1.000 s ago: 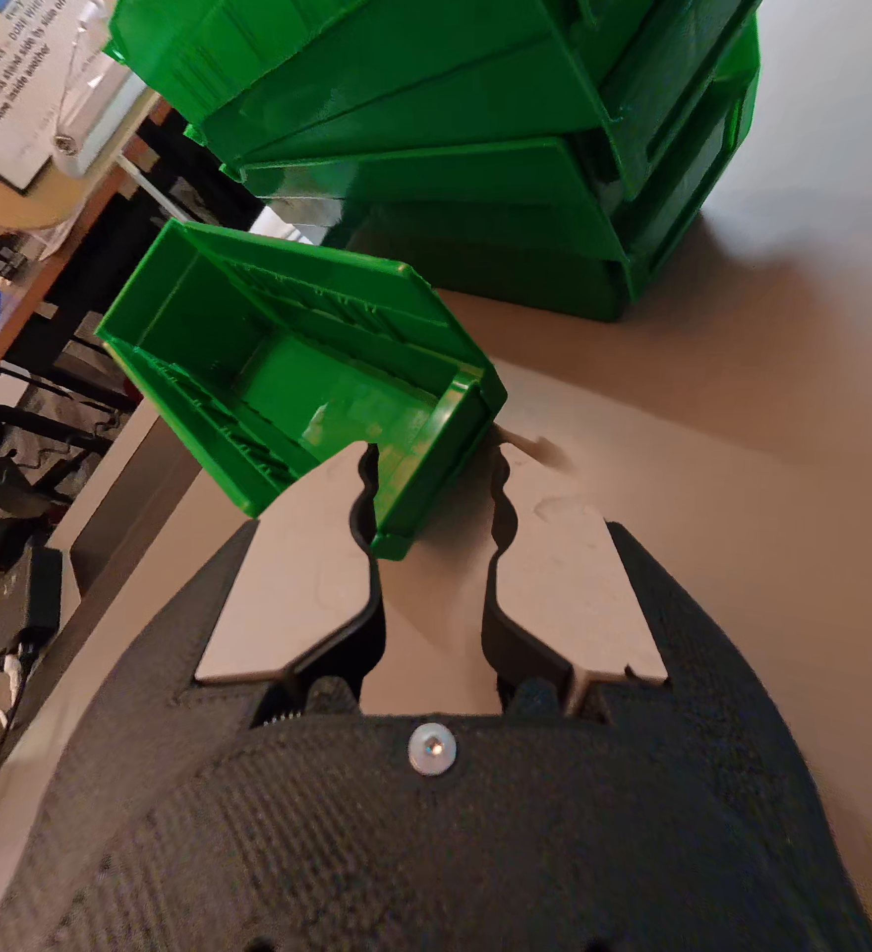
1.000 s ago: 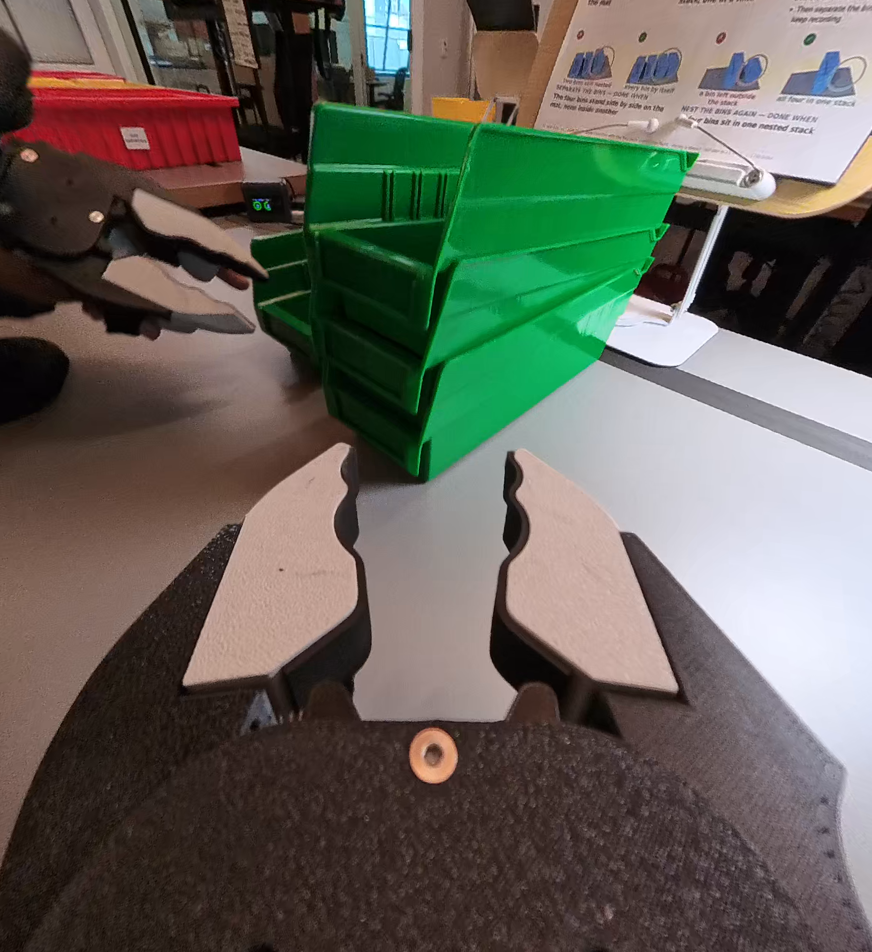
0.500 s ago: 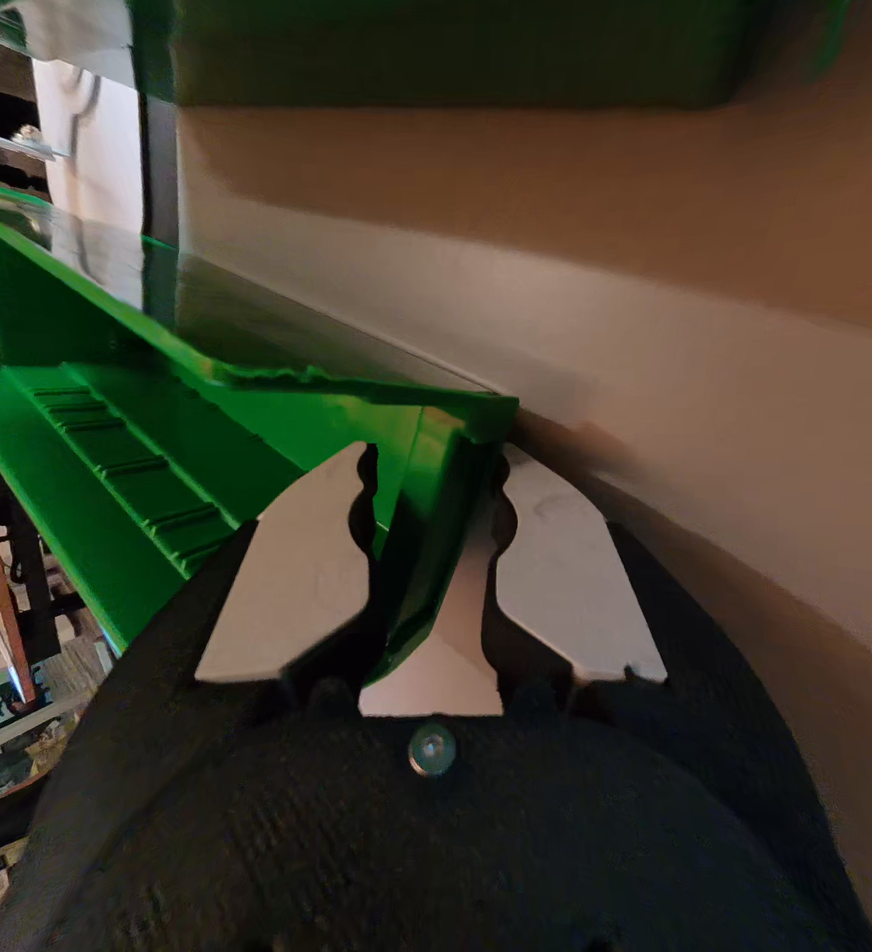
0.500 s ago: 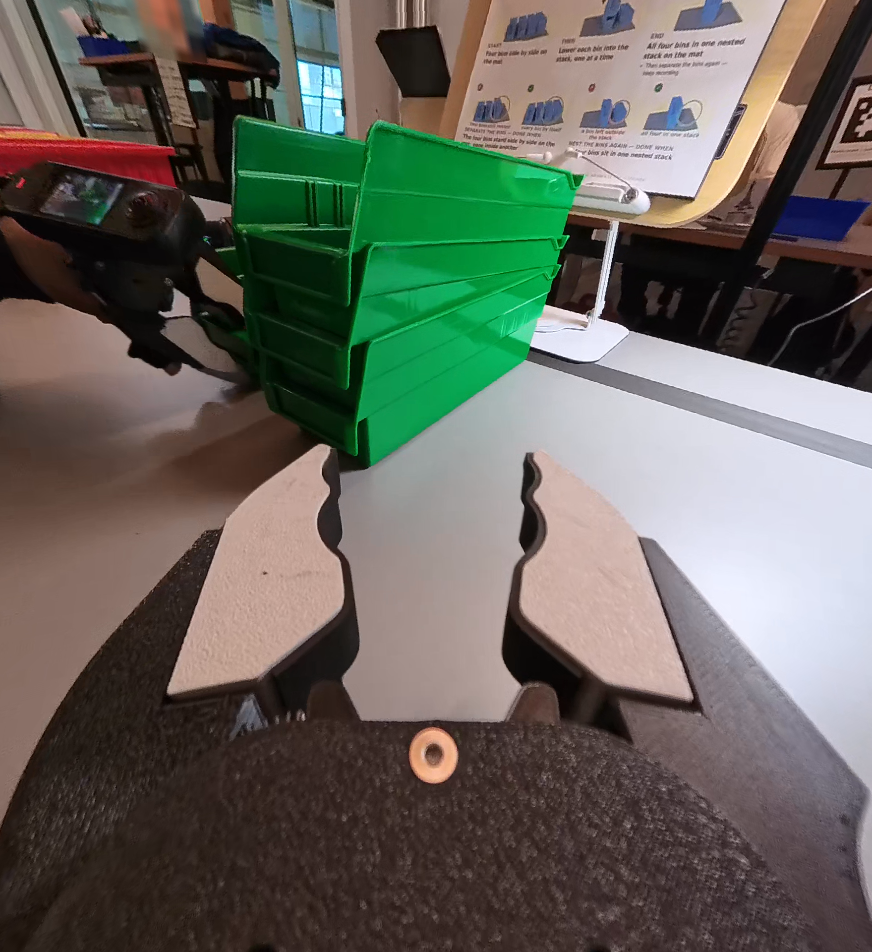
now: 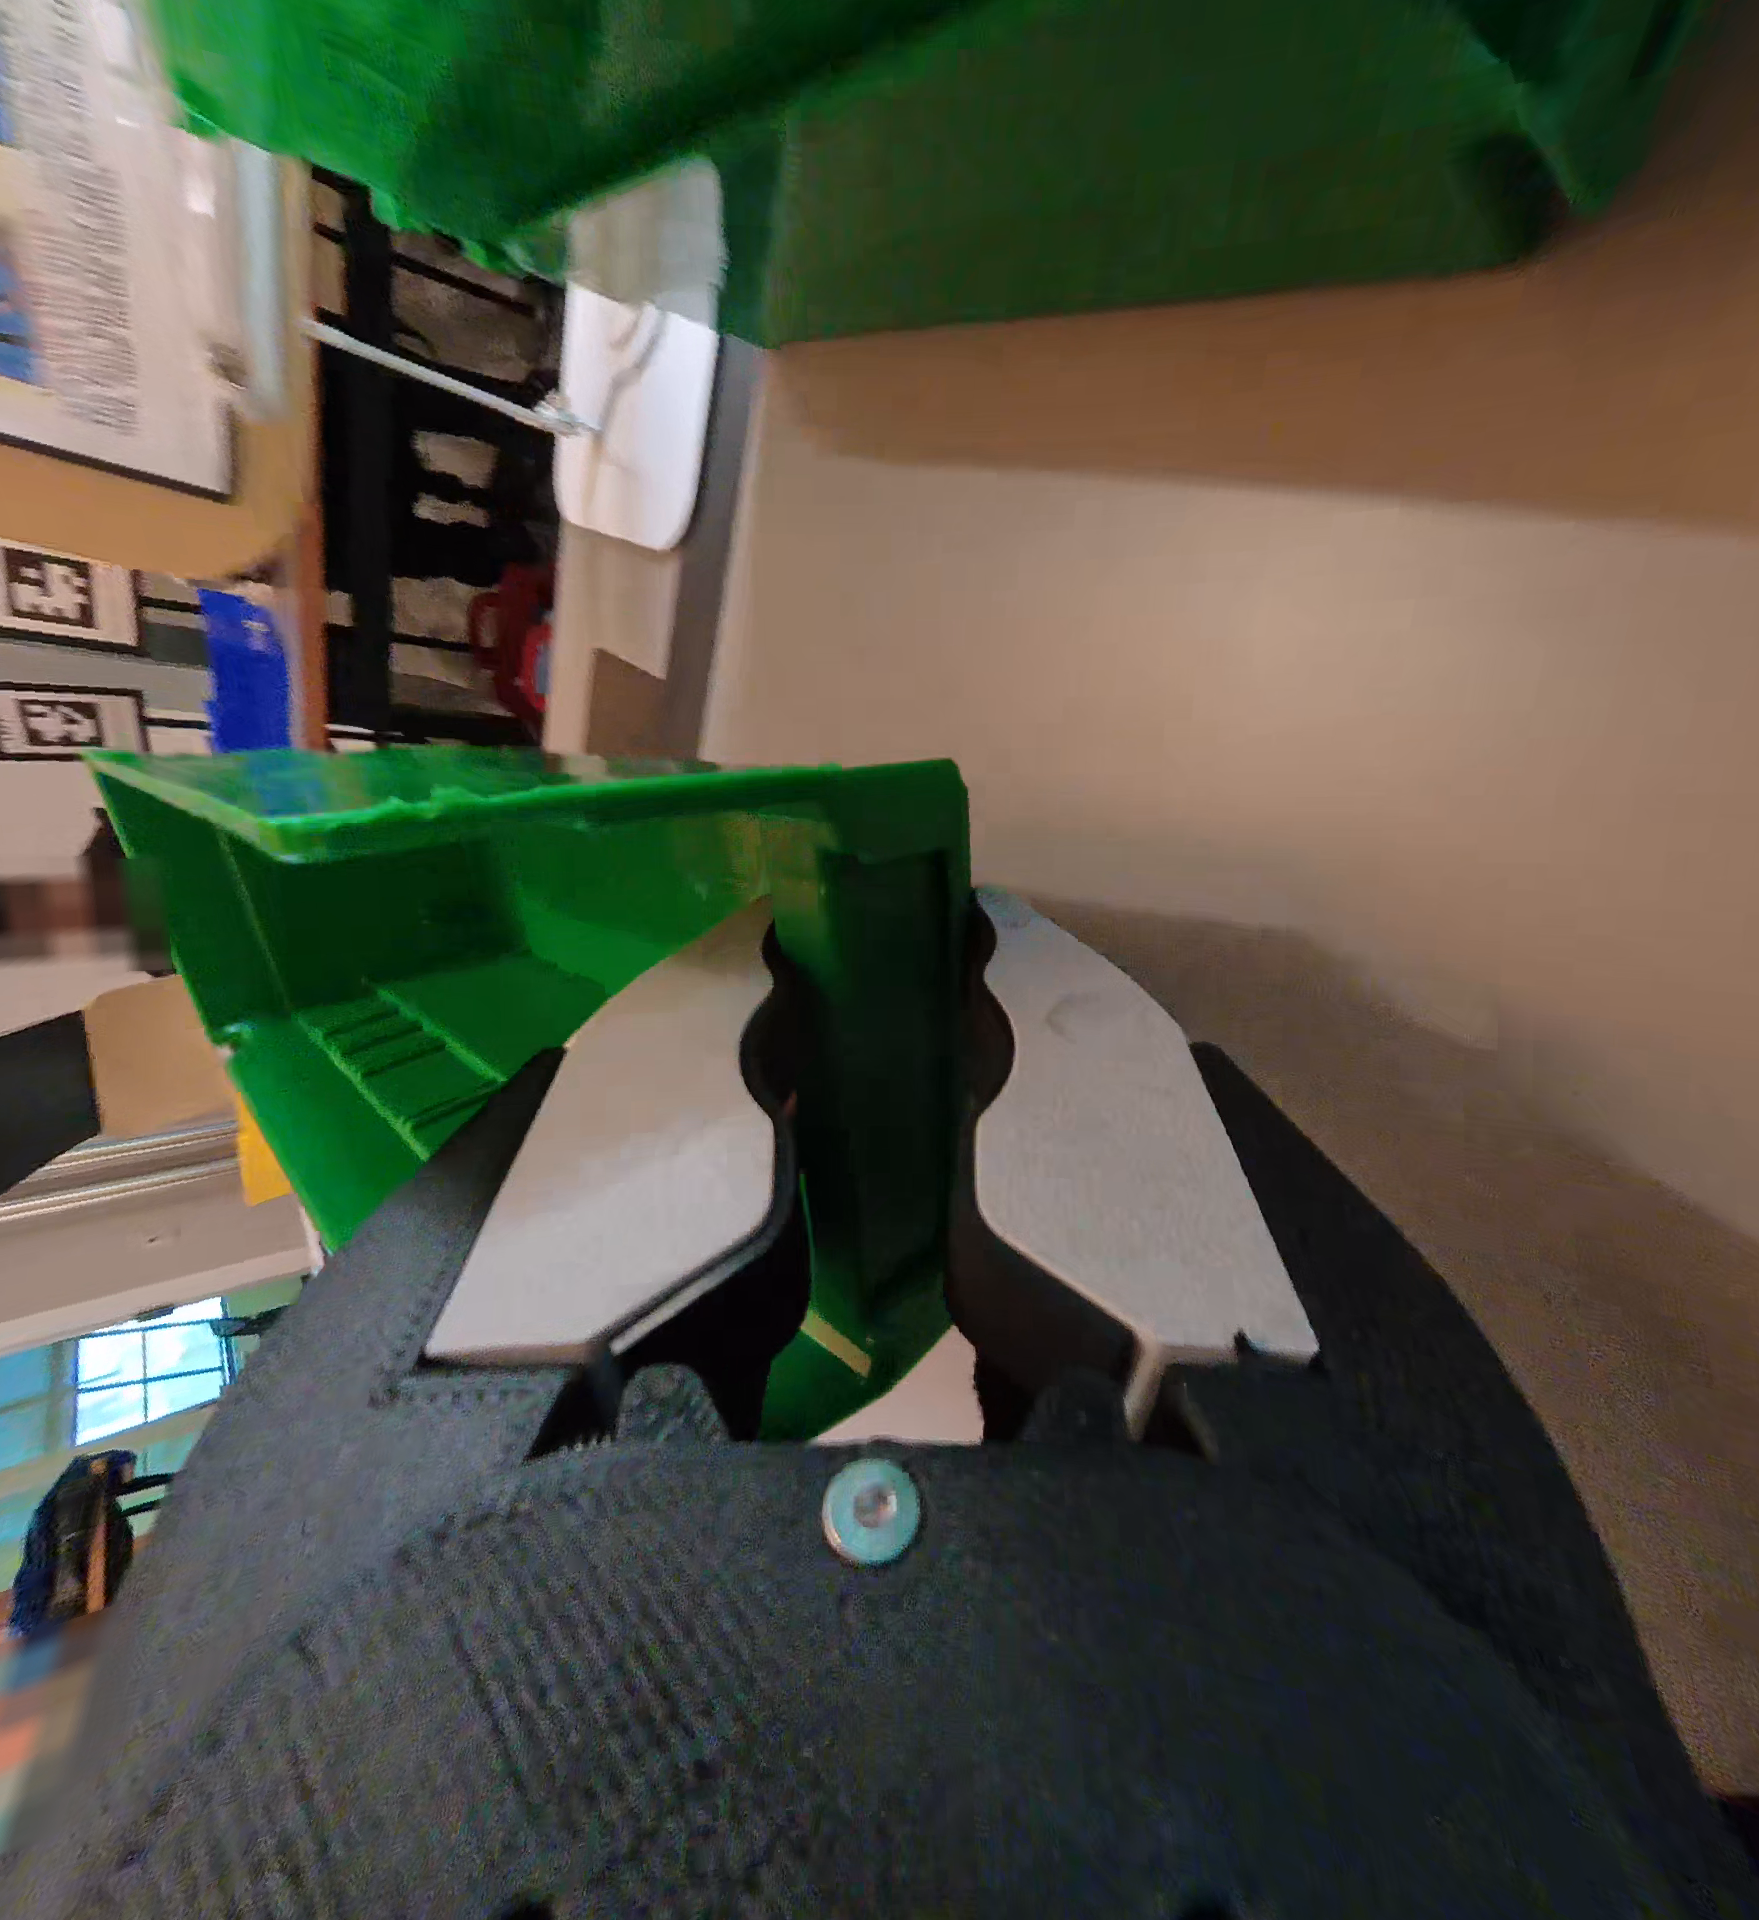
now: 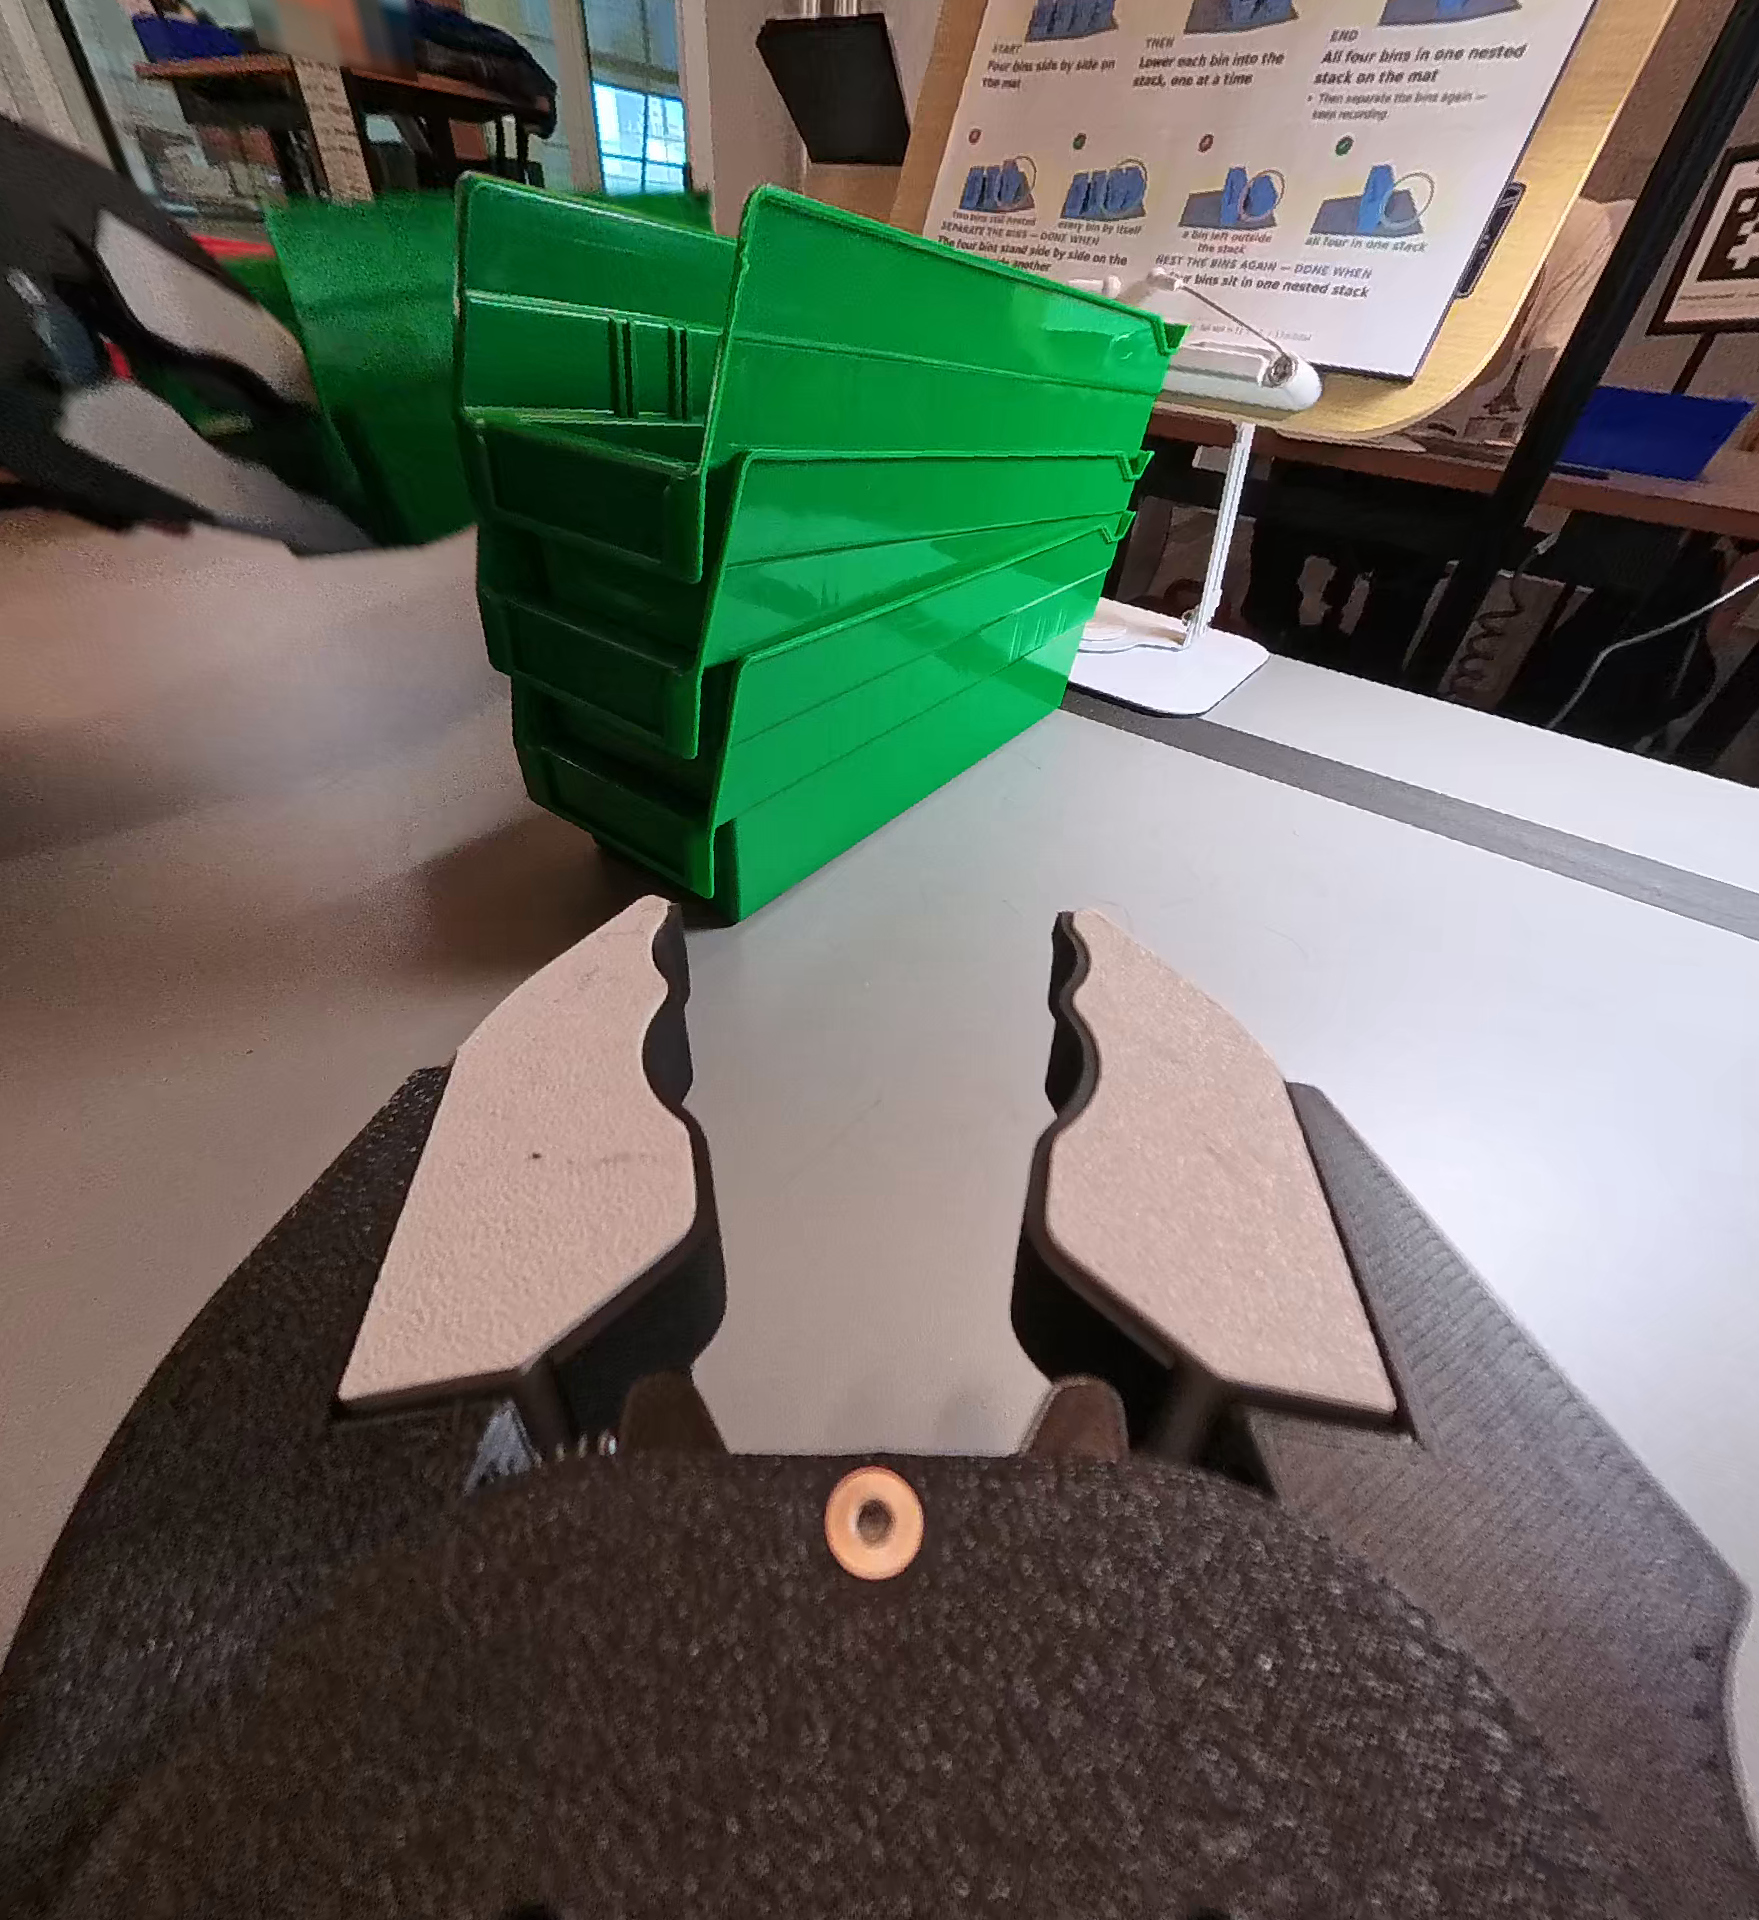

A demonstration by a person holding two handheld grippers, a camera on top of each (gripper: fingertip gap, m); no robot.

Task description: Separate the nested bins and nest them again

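Left tongs (image 5: 875, 997) around bin (image 5: 501, 935) wall

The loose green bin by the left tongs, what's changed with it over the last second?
The left tongs closed on the end wall of the loose green bin and lifted and tilted it beside the stack; a second ago it lay on the table with the wall between open fingers. The right tongs stayed open and empty, and the stack stayed put.
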